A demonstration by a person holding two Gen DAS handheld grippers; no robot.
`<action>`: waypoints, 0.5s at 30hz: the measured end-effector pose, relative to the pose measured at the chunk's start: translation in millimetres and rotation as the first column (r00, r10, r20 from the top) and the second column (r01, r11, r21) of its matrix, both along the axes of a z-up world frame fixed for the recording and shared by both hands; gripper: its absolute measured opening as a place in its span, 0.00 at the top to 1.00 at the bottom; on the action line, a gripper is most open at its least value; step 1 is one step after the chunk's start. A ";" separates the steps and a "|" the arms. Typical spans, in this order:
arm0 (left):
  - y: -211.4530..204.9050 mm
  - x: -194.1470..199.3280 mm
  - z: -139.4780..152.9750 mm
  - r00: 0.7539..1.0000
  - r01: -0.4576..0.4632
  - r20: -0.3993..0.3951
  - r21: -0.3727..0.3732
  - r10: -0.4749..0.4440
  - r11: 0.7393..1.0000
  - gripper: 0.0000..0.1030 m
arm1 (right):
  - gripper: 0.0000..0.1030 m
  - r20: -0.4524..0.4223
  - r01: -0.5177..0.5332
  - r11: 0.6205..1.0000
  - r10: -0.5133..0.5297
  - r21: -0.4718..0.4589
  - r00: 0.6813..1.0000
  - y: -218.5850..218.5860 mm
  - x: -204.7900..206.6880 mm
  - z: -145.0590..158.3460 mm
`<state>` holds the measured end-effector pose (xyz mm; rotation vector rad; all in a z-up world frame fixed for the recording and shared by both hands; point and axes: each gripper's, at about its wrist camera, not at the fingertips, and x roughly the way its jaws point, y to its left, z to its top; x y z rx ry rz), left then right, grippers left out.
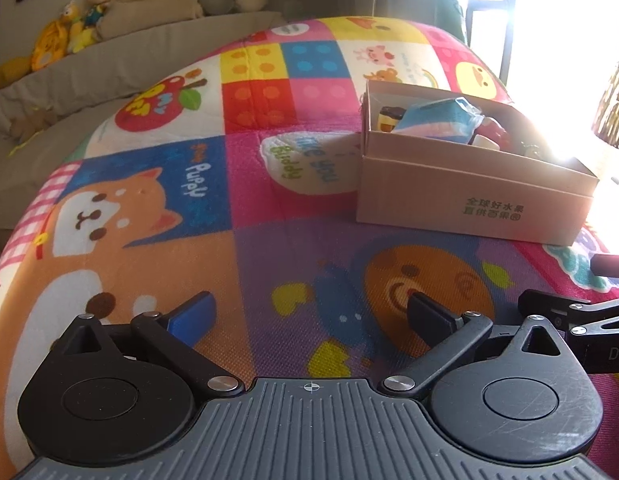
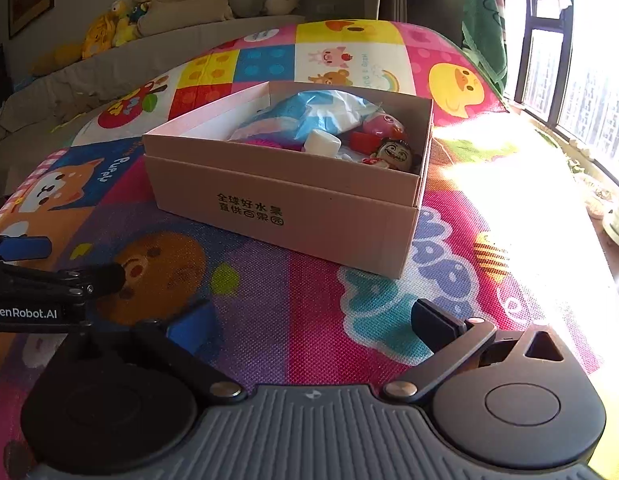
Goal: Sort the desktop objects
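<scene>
Both tools, left (image 1: 309, 312) and right (image 2: 309, 320), gape wide and empty over the woven cartoon mat (image 2: 293, 320); a rectangular cardboard box (image 2: 309, 208) at centre frame holds a crinkled blue packet (image 2: 309, 114).

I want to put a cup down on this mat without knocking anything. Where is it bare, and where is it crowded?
Bare: the mat between the box and both open hand-held grippers, left and right; also the mat left of and behind the box. Crowded: inside the box, filled with a blue bag and small toys.

Harsh window (image 2: 569, 80) glare at right, dim left, fisheye-curved edges.
</scene>
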<state>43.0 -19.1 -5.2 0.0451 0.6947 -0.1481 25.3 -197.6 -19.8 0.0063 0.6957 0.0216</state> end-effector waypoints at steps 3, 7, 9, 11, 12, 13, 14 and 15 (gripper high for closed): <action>-1.9 -0.3 -0.1 1.000 0.000 0.003 0.013 0.000 1.000 0.00 | 0.00 0.000 0.000 1.000 0.000 -0.005 1.000 0.5 0.5 -0.2; -1.4 0.0 -0.3 1.000 0.000 0.002 0.010 0.000 1.000 0.00 | 0.00 0.000 0.000 1.000 0.000 -0.005 1.000 0.2 -0.1 -0.4; -0.9 -0.1 -0.4 1.000 0.000 0.001 0.006 0.000 1.000 0.00 | 0.00 0.000 -0.001 1.000 0.001 -0.004 1.000 0.4 0.6 -0.3; -1.1 -0.1 -0.4 1.000 0.000 0.002 0.010 0.000 1.000 0.00 | 0.00 -0.001 -0.001 1.000 0.001 -0.003 1.000 0.7 0.6 -0.4; -1.2 -0.1 -0.4 1.000 0.000 0.002 0.008 0.000 1.000 0.00 | 0.00 -0.001 -0.001 1.000 0.001 -0.004 1.000 0.8 0.5 -0.4; -1.4 -0.1 -0.4 1.000 0.000 0.002 0.010 0.000 1.000 0.00 | 0.00 0.000 -0.001 1.000 0.001 -0.003 1.000 0.6 0.6 -0.3; -1.2 0.0 -0.4 1.000 0.000 0.002 0.011 0.000 1.000 0.00 | 0.00 0.000 -0.001 1.000 0.001 -0.003 1.000 0.7 0.5 -0.3; -1.1 0.0 -0.4 1.000 0.000 0.002 0.009 0.000 1.000 0.00 | 0.00 0.000 -0.001 1.000 0.001 -0.003 1.000 0.8 0.5 -0.3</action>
